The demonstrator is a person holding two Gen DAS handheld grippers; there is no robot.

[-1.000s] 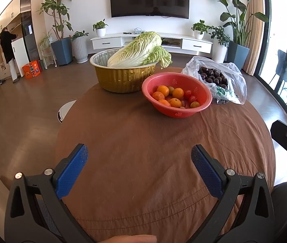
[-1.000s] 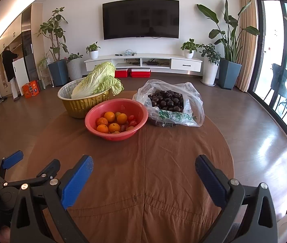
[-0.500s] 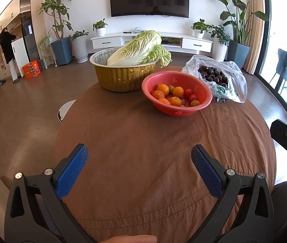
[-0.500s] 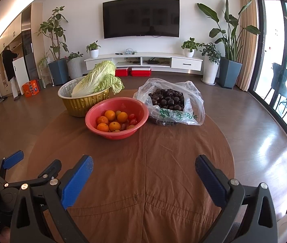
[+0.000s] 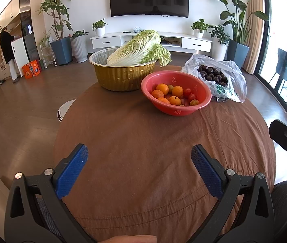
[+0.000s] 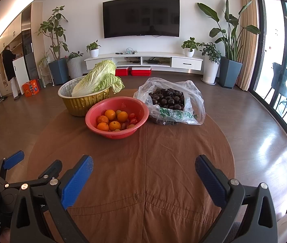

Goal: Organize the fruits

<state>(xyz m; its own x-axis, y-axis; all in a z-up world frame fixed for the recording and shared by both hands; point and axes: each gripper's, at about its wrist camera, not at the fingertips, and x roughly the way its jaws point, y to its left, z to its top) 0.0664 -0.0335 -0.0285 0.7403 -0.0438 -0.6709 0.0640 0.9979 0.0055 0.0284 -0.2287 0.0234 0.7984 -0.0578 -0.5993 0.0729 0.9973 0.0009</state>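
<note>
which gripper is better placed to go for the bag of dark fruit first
Right, probably. The plastic bag sits almost straight ahead of the open right gripper. From the left gripper, also open, it lies far right, behind the red bowl.

bright daylight from right windows [image 6: 281, 64] | floor glare | fisheye-bent edges

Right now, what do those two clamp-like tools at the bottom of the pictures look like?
Both look alike. The left gripper and right gripper have black plastic frames with triangular cut-outs and silver screws. Each finger ends in a flat, textured blue pad. No cables or sleeves show.
</note>
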